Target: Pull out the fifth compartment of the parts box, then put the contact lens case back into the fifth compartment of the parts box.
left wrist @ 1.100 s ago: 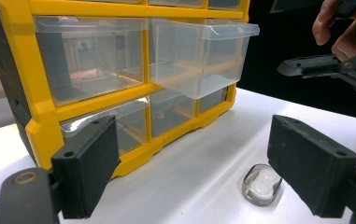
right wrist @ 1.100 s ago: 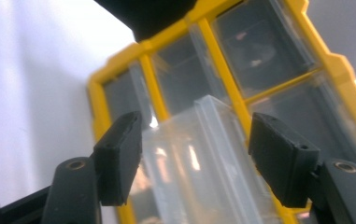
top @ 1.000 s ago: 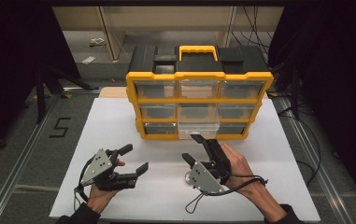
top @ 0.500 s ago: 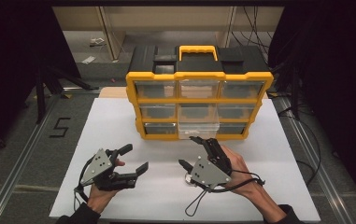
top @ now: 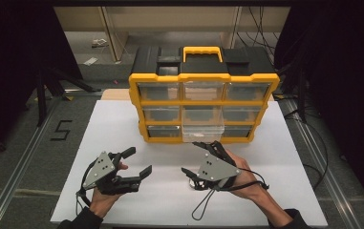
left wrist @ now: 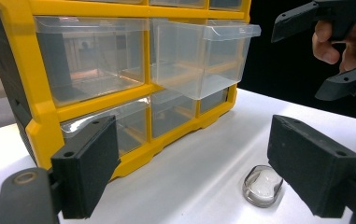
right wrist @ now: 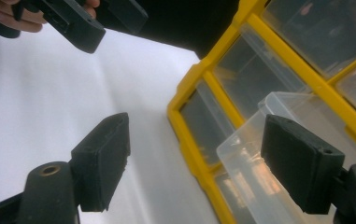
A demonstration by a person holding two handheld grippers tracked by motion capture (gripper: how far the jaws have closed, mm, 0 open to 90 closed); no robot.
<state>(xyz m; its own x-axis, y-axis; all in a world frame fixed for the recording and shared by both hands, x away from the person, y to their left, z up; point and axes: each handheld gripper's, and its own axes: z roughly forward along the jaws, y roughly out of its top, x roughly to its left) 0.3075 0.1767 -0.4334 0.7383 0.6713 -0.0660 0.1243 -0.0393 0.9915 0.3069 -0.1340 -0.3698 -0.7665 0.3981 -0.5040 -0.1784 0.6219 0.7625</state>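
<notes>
Your right tongs [top: 198, 156] have just been spreading and stand released, nothing between them, just before the pulled-out drawer [top: 202, 130] of the organizer [top: 139, 102]. Your left tongs [top: 137, 162] gape empty over the bench [top: 284, 157], near a small clear piece [left wrist: 262, 185].
</notes>
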